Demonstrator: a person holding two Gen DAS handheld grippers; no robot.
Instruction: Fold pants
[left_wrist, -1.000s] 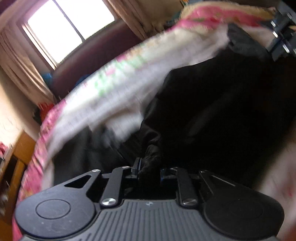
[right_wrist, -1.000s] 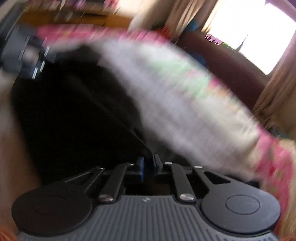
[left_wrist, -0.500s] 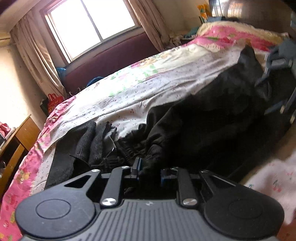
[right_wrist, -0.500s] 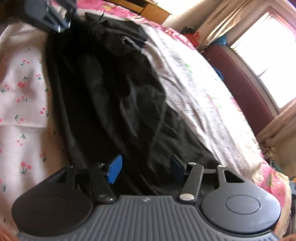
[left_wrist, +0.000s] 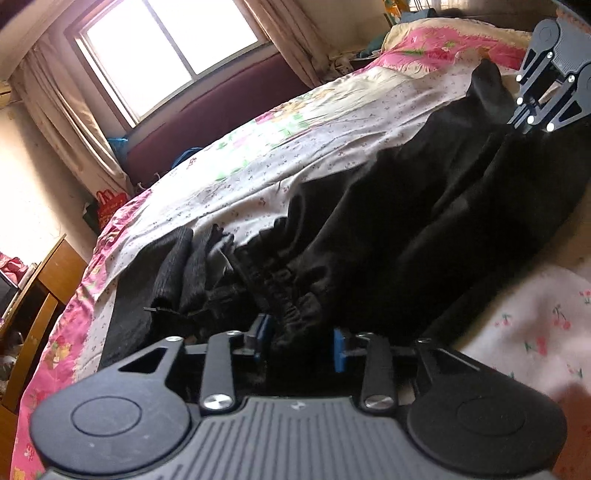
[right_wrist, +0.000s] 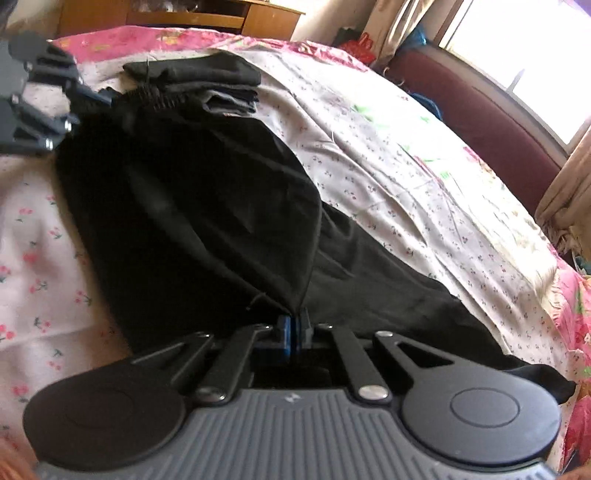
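Left wrist view: my left gripper (left_wrist: 301, 341) has just been opening; jaws now part-open, the bunched waistband (left_wrist: 284, 295) of the black pants (left_wrist: 424, 221) sits between the pads, not pinched. Pants run across the bed (left_wrist: 295, 147) along its near edge. A grey folded garment (left_wrist: 177, 266) lies just beside the waistband, toward the pink border. Window (left_wrist: 166, 48) and curtains behind.

Right wrist view: my right gripper (right_wrist: 294, 334) has just closed; jaws fully together, pinching a fold of pants fabric at the leg end. Left gripper (right_wrist: 40, 103) sits at the far waistband. Dark folded clothes (right_wrist: 207, 81) are stacked beyond it.
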